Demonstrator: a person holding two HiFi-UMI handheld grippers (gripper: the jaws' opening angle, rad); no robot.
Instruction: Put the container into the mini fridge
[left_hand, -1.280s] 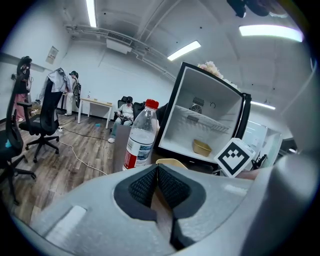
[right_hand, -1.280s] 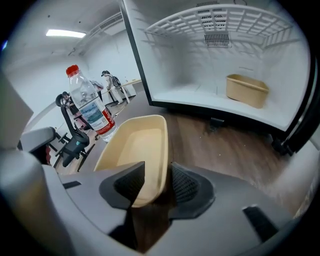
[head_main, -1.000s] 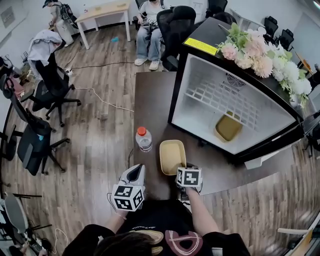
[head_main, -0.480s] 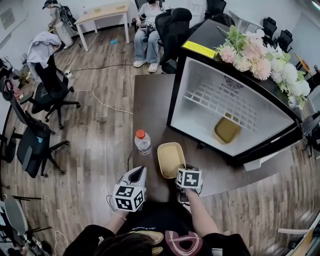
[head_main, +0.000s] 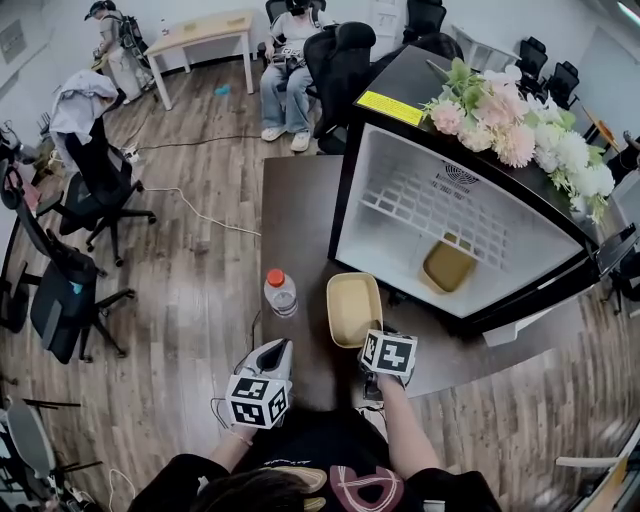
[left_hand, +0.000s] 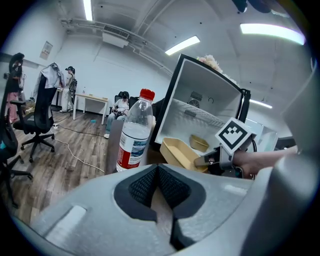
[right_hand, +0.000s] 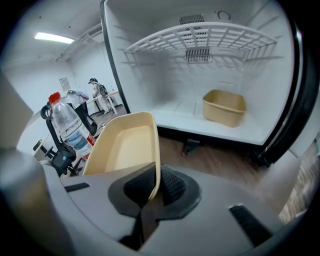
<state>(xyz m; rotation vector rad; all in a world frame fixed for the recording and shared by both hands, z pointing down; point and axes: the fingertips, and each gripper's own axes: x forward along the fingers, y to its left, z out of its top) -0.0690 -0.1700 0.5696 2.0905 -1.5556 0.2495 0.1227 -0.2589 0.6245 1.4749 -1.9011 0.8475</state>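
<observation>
A shallow yellow container (head_main: 354, 308) hangs tilted just above the dark table (head_main: 300, 200), with my right gripper (head_main: 372, 345) shut on its near rim. In the right gripper view the rim (right_hand: 156, 170) runs between the pads and the tray (right_hand: 122, 145) points at the open mini fridge (right_hand: 165, 90). The fridge (head_main: 345, 200) stands open on the table, with a second yellow container (head_main: 447, 266) on its floor. My left gripper (head_main: 275, 352) hovers at the near table edge, shut and empty (left_hand: 159, 170).
A clear water bottle (head_main: 280, 293) with a red cap stands left of the container. Pink and white flowers (head_main: 510, 120) lie on top of the fridge. Office chairs (head_main: 95, 190) and a seated person (head_main: 290, 50) are farther off on the wooden floor.
My right gripper has risen with the yellow container and carried it a little right, towards the fridge opening. The left gripper has stayed in place.
</observation>
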